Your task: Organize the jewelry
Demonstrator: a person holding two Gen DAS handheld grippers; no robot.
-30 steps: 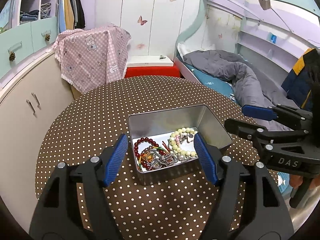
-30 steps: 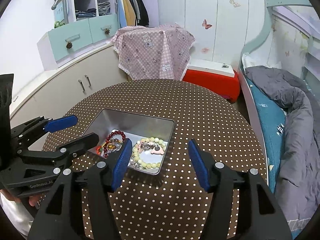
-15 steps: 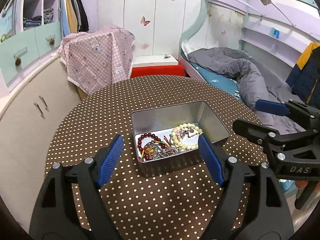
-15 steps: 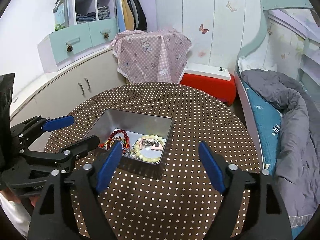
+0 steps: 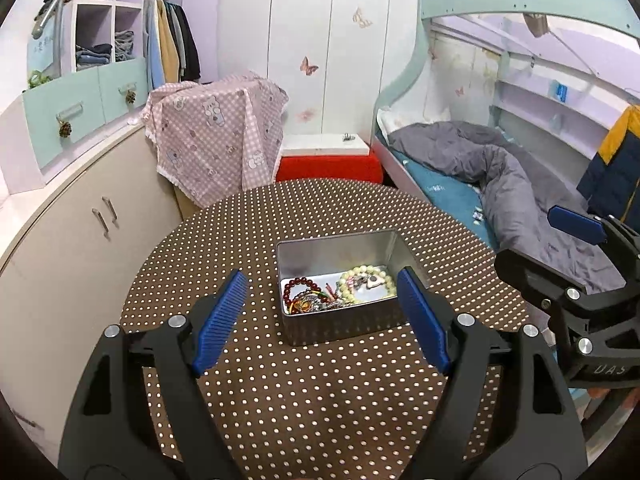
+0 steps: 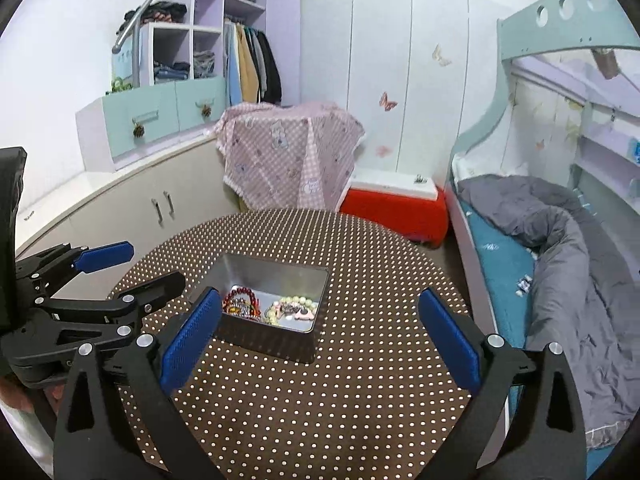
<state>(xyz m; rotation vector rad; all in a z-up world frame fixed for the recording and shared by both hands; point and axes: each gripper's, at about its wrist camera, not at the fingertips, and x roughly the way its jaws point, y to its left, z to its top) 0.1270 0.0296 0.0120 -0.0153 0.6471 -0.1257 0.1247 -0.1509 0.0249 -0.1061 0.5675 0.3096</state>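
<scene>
An open metal tin point(image 5: 336, 248) point(image 6: 264, 272) sits on the round brown polka-dot table point(image 5: 320, 384) point(image 6: 360, 380). Inside lie a dark red bead bracelet point(image 5: 298, 285) point(image 6: 240, 295), a cream bead bracelet point(image 5: 366, 274) point(image 6: 294, 305) and a tangle of chains and red cords point(image 5: 316, 302). My left gripper point(image 5: 322, 312) is open and empty, held above the table just in front of the tin. My right gripper point(image 6: 316, 328) is open and empty, wide apart, to the right of the left one. Each gripper shows in the other's view, the left point(image 6: 104, 276) and the right point(image 5: 560, 256).
A bed with a grey quilt point(image 5: 512, 184) runs along the right. A low cabinet point(image 6: 120, 216) curves along the left. A pink checked cloth point(image 5: 216, 140) covers something behind the table, beside a red box with a white lid point(image 5: 328, 160).
Both grippers have pulled back and up from the tin, so it looks smaller and farther. The right gripper's jaws have opened wider.
</scene>
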